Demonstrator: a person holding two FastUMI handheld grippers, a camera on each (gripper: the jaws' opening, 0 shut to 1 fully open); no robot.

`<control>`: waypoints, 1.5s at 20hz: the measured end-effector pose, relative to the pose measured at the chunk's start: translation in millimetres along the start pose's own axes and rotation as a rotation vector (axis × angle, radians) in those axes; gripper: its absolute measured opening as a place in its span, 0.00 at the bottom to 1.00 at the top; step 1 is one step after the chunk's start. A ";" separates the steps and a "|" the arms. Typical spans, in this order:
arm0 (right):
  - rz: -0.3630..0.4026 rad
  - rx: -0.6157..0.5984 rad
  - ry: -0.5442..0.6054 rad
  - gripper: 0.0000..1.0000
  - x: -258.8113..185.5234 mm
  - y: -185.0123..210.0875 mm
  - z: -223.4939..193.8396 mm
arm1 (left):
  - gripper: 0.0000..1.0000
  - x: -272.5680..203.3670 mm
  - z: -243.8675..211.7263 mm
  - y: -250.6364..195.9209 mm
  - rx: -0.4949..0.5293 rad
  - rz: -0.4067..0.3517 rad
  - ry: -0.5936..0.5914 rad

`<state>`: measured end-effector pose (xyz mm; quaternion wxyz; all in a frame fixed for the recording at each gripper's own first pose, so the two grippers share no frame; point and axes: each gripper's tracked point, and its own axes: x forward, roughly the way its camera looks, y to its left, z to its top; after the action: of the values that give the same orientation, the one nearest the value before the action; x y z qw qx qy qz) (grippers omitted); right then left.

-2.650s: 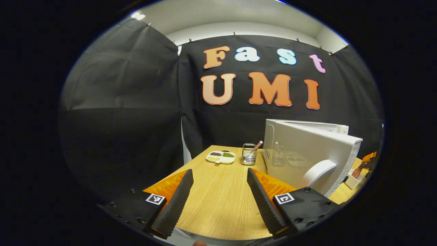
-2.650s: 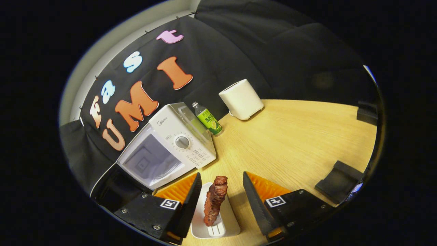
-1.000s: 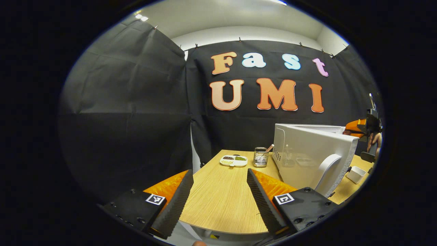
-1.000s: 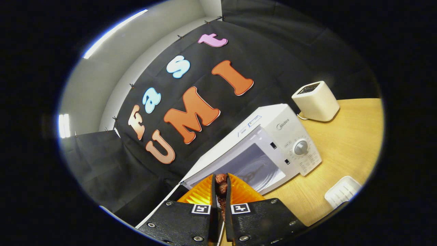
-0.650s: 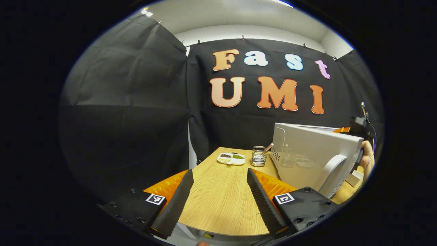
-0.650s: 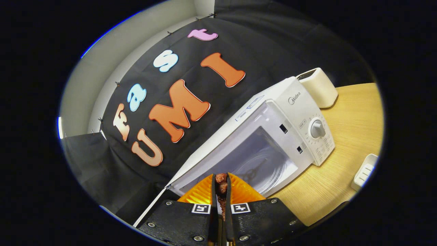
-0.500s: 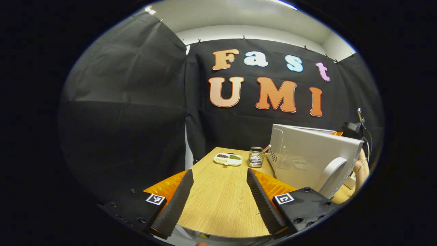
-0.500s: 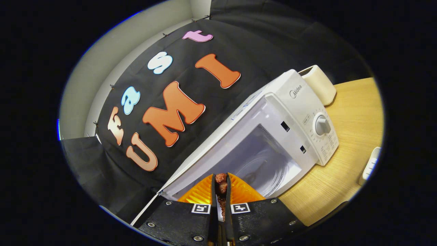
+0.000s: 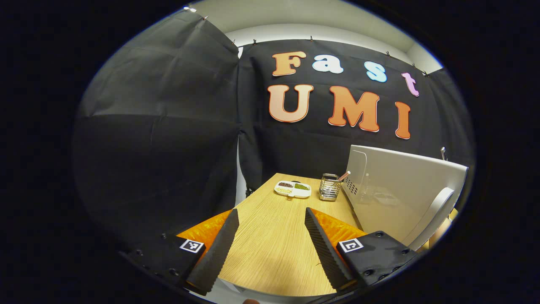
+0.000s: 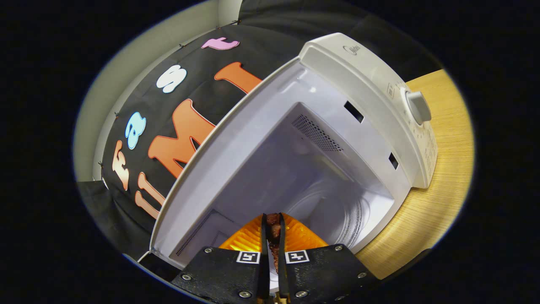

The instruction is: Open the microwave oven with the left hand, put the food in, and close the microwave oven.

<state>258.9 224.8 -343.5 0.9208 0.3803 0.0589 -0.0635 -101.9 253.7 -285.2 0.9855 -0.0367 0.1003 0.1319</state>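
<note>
Right hand-held gripper (image 10: 271, 219) clamped on meat (image 10: 273, 230) at open microwave (image 10: 320, 139) mouth, left hand-held gripper (image 9: 270, 217) spread apart

A sectioned dish (image 9: 292, 189) lies left of a utensil holder (image 9: 329, 192), beside the microwave (image 9: 392, 198).

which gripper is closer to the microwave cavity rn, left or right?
Right. The right gripper, shut on the meat, sits at the mouth of the microwave cavity. The left gripper hovers open over the table, outside the swung-open door.
</note>
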 end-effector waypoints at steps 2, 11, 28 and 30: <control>-0.036 -0.037 -0.006 0.11 5.6 -8.2 0.3 | 0.99 -1.1 -1.6 0.7 0.000 0.002 0.004; -0.127 -0.381 -0.021 0.87 12.6 -40.8 13.6 | 1.00 -7.9 1.2 -13.1 0.004 -0.015 0.000; 0.124 -0.679 0.073 0.94 -119.3 14.5 80.8 | 1.00 -29.9 28.5 -74.8 0.033 -0.130 -0.066; 0.156 -0.690 0.064 0.95 -141.8 20.7 103.0 | 0.97 -32.2 30.9 -88.1 0.038 -0.162 -0.072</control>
<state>128.8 176.5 -234.5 0.9948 0.0519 0.0767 0.0425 -102.9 163.8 -244.2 0.9964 -0.0210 0.0639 0.0508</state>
